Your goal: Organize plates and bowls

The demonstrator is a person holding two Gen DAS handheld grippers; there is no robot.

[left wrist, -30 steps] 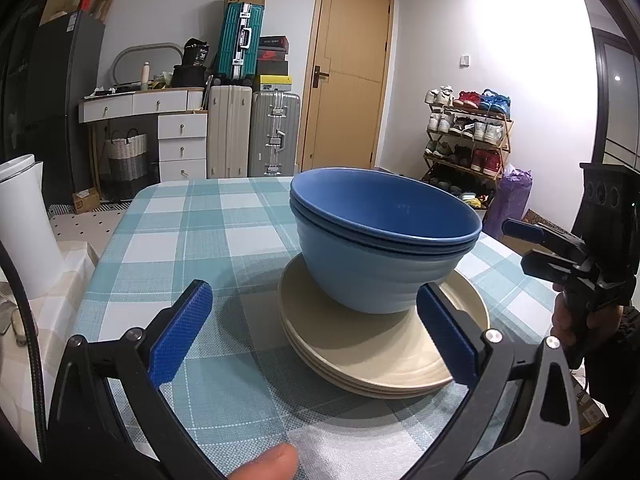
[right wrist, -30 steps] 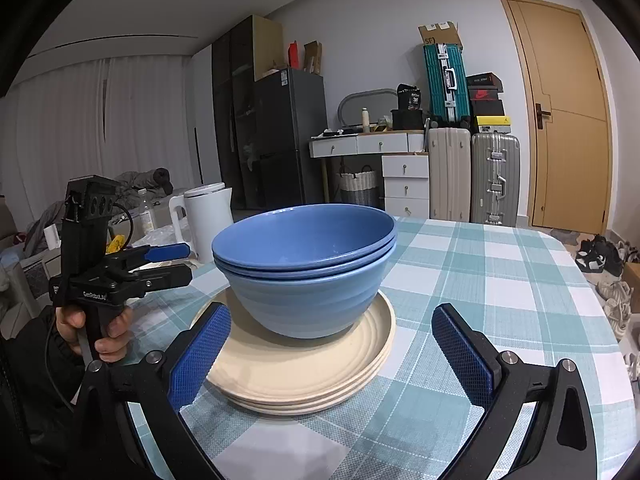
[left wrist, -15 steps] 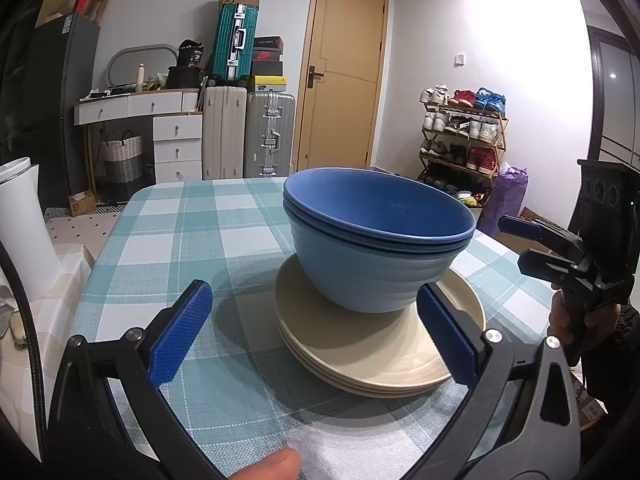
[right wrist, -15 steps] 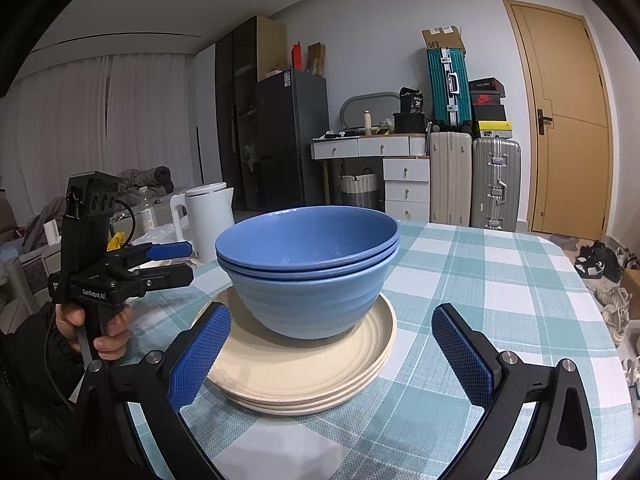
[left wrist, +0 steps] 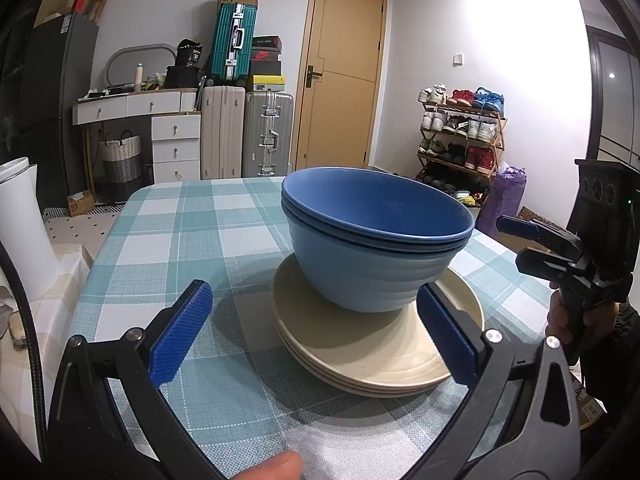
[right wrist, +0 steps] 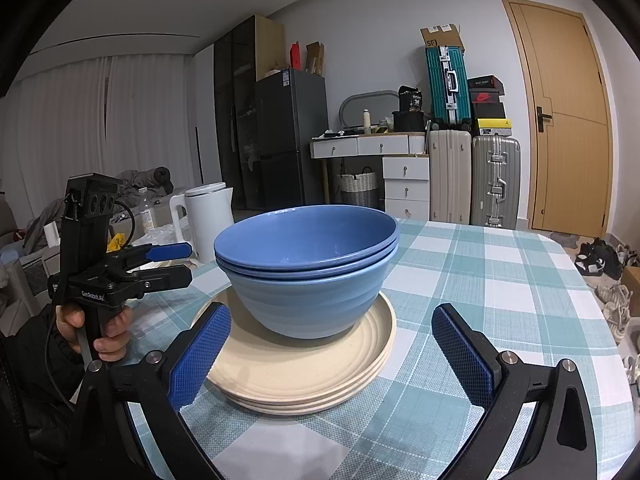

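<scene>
Bowls, three nested blue ones as far as I could count the rims, sat on a stack of cream plates on the checked tablecloth. My left gripper stood wide and empty, the stack at its 1 o'clock, its right pad just beside the plates. My right gripper gaped equally wide, holding nothing, the stack at 12 o'clock. A white kettle stood at 10 o'clock.
</scene>
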